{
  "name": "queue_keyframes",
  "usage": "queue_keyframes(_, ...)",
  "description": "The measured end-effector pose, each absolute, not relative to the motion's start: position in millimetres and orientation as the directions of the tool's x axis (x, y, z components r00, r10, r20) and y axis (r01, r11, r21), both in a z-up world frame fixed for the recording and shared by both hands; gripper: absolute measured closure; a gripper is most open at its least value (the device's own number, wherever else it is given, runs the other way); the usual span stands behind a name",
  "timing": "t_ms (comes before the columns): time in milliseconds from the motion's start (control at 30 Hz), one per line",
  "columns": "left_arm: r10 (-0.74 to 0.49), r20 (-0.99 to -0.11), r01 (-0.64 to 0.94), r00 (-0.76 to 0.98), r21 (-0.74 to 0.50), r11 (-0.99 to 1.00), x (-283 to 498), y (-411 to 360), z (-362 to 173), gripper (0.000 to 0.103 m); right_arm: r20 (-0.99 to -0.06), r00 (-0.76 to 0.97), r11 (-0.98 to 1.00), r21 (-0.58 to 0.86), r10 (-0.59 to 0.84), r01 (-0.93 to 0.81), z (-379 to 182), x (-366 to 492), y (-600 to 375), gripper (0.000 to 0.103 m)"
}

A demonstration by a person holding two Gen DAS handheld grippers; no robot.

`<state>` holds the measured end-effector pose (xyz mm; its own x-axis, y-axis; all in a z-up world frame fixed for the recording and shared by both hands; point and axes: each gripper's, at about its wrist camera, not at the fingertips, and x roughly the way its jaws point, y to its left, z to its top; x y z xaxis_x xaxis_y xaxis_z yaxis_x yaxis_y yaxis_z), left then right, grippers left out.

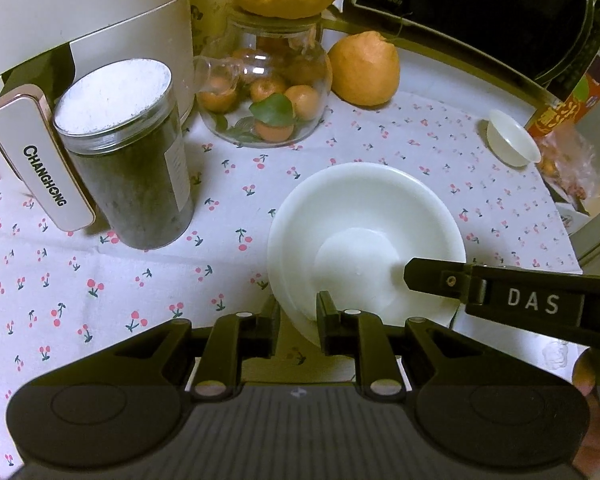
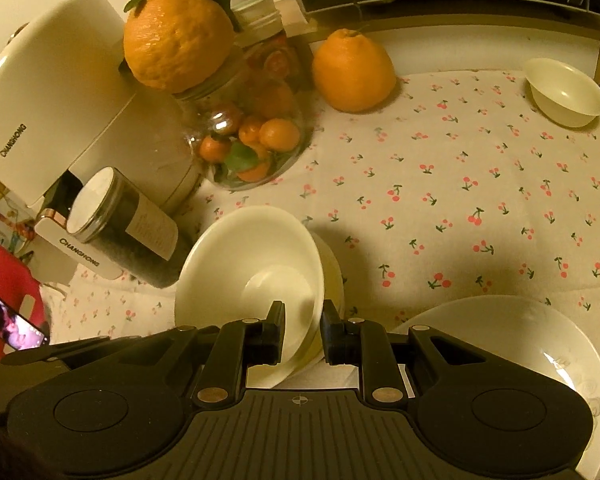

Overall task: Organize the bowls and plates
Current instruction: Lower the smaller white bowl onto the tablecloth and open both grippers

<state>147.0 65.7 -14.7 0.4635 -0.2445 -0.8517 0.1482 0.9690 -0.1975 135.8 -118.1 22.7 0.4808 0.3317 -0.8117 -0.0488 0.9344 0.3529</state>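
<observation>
Both hand-held grippers are clamped on the same white bowl [image 1: 364,240]: the left hand-held gripper [image 1: 299,320] pinches its near rim, one finger inside and one outside, and the right hand-held gripper [image 2: 302,330] does the same on the side nearest it. In the left wrist view the right one's finger reaches in over the bowl's bottom. The bowl is tilted and sits near the front of the worktop [image 2: 440,184], just beside a dark jar [image 1: 132,160]. Under it a second white rim shows, so it seems to rest in or on another bowl — I cannot tell for sure.

As for progress, the sorting looks partly done at best. A small bowl [image 2: 566,92] stands alone at the far right edge of the cherry-print cloth, well apart from the rest, and a wide plate [image 2: 520,340] lies near the right hand-held gripper with nothing stacked on it. The held bowl is not yet settled, and the small bowl and plate look untouched.
</observation>
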Motion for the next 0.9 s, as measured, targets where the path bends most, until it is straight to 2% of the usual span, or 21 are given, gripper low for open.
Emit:
queue_keyframes(367,-0.239,-0.86,0.142,0.451,-0.195,0.97,149.0,66.2,-18.5,0.085,-0.795,0.487,0.919,0.39,0.362,-0.046,31.9,134.9,-126.3,0.076)
queue_keyframes(433,-0.24,-0.86,0.144,0.45,-0.196,0.97,148.8,66.0,-18.6,0.085,-0.791,0.491,0.917,0.396,0.365,-0.045,33.5,134.4,-128.6,0.071)
queue_keyframes(567,-0.238,-0.857,0.147,0.456,-0.192,0.97,148.1,64.8,-18.1,0.076,-0.784,0.498,0.914,0.404,0.371,-0.043,36.7,133.5,-132.5,0.062)
queue_keyframes(667,-0.238,-0.856,0.144,0.459,-0.193,0.971,148.1,64.7,-17.2,0.074,-0.774,0.505,0.907,0.419,0.382,-0.043,39.7,132.4,-135.8,0.054)
queue_keyframes(733,-0.242,-0.856,0.144,0.458,-0.197,0.97,148.1,64.8,-16.2,0.069,-0.767,0.512,0.903,0.426,0.388,-0.045,41.8,131.4,-138.0,0.052)
queue_keyframes(800,-0.242,-0.854,0.139,0.461,-0.2,0.97,147.7,65.2,-15.0,0.058,-0.763,0.518,0.902,0.429,0.388,-0.045,43.4,130.6,-140.9,0.047)
queue_keyframes(900,-0.246,-0.849,0.141,0.469,-0.203,0.969,146.7,65.3,-11.9,0.048,-0.759,0.525,0.901,0.431,0.385,-0.039,45.3,129.9,-147.4,0.039)
